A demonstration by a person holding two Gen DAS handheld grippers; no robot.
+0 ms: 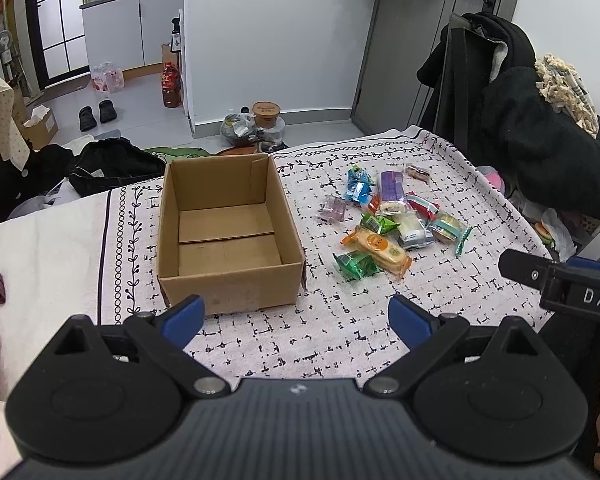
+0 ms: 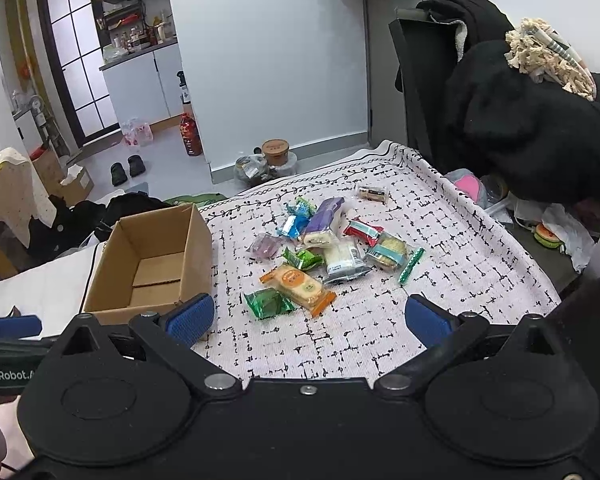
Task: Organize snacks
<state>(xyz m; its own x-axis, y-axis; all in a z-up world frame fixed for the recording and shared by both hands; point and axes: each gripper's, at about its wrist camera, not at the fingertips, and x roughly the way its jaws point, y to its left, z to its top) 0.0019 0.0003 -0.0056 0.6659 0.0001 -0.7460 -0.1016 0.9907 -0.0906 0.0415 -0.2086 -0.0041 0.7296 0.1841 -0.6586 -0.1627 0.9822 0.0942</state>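
- The left gripper (image 1: 296, 320) hovered nearest the camera, its blue-padded fingers (image 1: 184, 318) spread wide with nothing between them, above the patterned cloth (image 1: 340, 332).
- The right gripper (image 2: 308, 320) likewise hung with its jaws wide apart and empty over the same cloth; its black body showed at the right edge of the left wrist view.
- Just beyond the left gripper stood the cardboard box (image 1: 228, 292), upright, flaps folded in, nothing inside it.
- To the right of the box, apart from it, lay the snacks in a loose pile on the cloth.
- Nearest in the pile was a green packet (image 2: 268, 303), touching a long orange-ended cracker packet (image 2: 300, 286).
- Behind those lay a smaller green packet (image 2: 303, 258), a white clear-wrapped packet (image 2: 346, 262) and a teal-edged biscuit packet (image 2: 390, 254).
- A clear purple packet (image 2: 265, 248) lay on the box side of the pile.
- Farther back were a red packet (image 2: 362, 231), a purple-wrapped roll (image 2: 325, 220) and two blue packets (image 2: 296, 218).
- A small dark packet (image 2: 373, 193) lay alone, well apart at the far side of the cloth.
- Beyond the cloth's edge, a brown lidded tub (image 2: 277, 152) sat on the floor by the wall, and black clothing (image 2: 532, 128) was heaped at the right.
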